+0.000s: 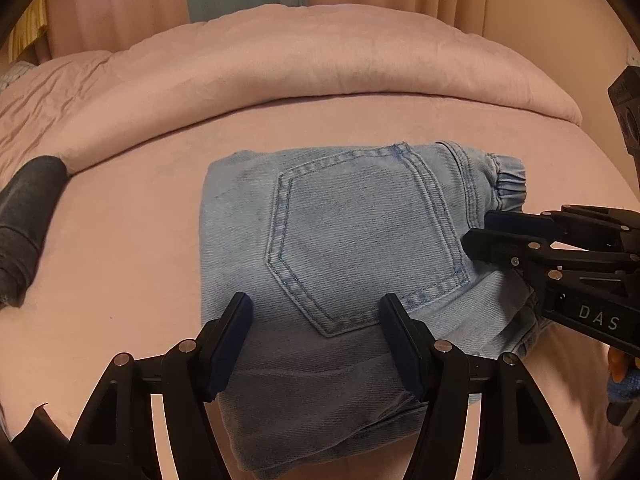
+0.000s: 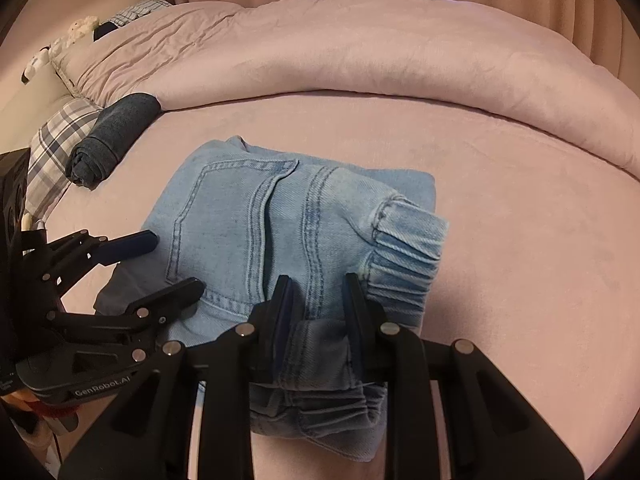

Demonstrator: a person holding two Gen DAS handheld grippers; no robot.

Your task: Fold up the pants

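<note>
Light blue denim pants (image 1: 352,240) lie folded into a compact square on the pink bed, back pocket up, elastic cuffs at the right. My left gripper (image 1: 316,320) is open, its fingers spread over the near edge of the pants, holding nothing. My right gripper (image 1: 476,228) comes in from the right, jaws slightly apart over the pants' right side. In the right wrist view the pants (image 2: 256,220) lie ahead; my right gripper (image 2: 318,292) stands open over the cuff end, and my left gripper (image 2: 176,260) is open at the left edge.
A rolled dark grey garment (image 2: 112,140) lies at the left of the bed, also in the left wrist view (image 1: 28,216). A folded pink duvet (image 1: 320,80) runs across the back. Plaid pillow (image 2: 56,136) and soft toys (image 2: 76,32) at far left.
</note>
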